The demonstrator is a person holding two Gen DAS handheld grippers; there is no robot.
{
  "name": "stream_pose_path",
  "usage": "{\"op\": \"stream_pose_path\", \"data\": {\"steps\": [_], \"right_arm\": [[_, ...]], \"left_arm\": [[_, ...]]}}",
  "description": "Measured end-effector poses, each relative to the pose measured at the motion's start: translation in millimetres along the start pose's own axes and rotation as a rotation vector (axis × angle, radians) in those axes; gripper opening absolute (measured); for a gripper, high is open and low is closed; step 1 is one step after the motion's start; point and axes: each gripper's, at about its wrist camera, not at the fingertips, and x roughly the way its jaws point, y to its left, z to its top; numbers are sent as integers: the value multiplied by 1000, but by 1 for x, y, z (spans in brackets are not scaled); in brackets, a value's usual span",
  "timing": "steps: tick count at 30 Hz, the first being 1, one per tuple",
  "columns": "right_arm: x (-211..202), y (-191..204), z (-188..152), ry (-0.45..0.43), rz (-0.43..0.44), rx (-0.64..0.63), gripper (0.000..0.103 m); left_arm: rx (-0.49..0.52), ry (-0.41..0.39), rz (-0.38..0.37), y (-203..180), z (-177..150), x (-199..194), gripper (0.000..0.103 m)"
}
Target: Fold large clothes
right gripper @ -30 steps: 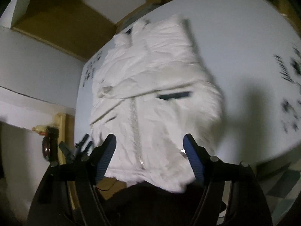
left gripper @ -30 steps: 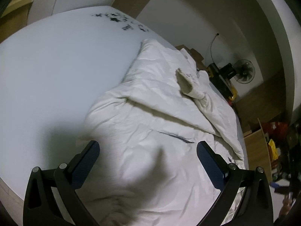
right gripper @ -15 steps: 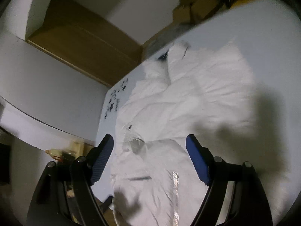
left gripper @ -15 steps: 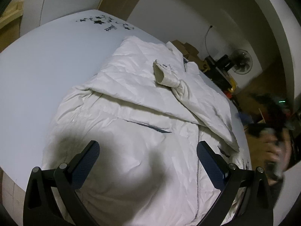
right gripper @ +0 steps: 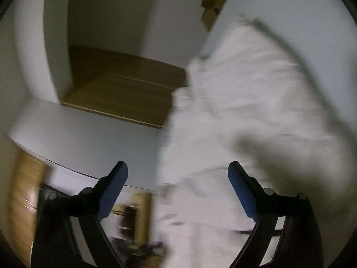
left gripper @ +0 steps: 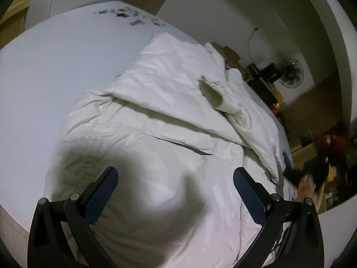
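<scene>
A large white padded jacket (left gripper: 169, 120) lies spread on a white table (left gripper: 49, 67), front up, with a sleeve folded across its chest and its cuff (left gripper: 214, 93) near the middle. A dark pocket slit and a zipper show. My left gripper (left gripper: 176, 178) is open and empty, hovering above the jacket's lower part. My right gripper (right gripper: 178, 176) is open and empty above the jacket's (right gripper: 245, 111) edge; that view is blurred by motion. The right gripper also shows in the left wrist view (left gripper: 310, 176), held in a hand at the table's right edge.
Black marks (left gripper: 129, 17) are printed on the table's far end. A fan (left gripper: 290, 76), cardboard boxes (left gripper: 229, 53) and clutter stand beyond the right side. A wooden floor (right gripper: 120, 89) and white wall lie past the table in the right wrist view.
The right gripper has swung quickly along the jacket's side, so its view now blurs. The left gripper has shifted slightly over the jacket's lower part. Both stay open.
</scene>
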Motion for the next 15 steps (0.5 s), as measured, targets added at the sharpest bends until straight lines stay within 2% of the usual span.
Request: {"op": "stream_pose_path", "data": {"steps": [2,3,4,6,7,8,9,11,13,14,15], "right_arm": [[36,34,-6,31,-199,-61,97],[52,43,-13,68,-261,-91,97],[77,56,-26,132,-278,-126,97],[117,80,-51,244,-256,-242,95],[141,91,-65,272,-301,-327,95],[160,93,-72,284,-337,-355,93],[183,87,-76,307,-386,-360,86],[233,51,-76,385,-473,-268,78],[252,42,-73,386,-542,-293,72],[253,47,-72,383,-555,-295,68],[249,56,-72,375,-502,-290,67]], "left_arm": [[14,-3,6,-3,-1,-3,103],[14,-6,7,-3,-1,-5,103],[13,-13,9,-3,-2,-7,103],[12,-22,21,0,-3,-10,103],[9,-24,28,1,-3,-10,103],[4,-23,33,2,-2,-11,103],[-2,-24,36,4,-3,-13,103],[1,-34,32,4,-1,-18,103],[9,-50,27,6,0,-29,103],[13,-63,19,8,0,-36,103],[18,-78,17,11,2,-41,103]]}}
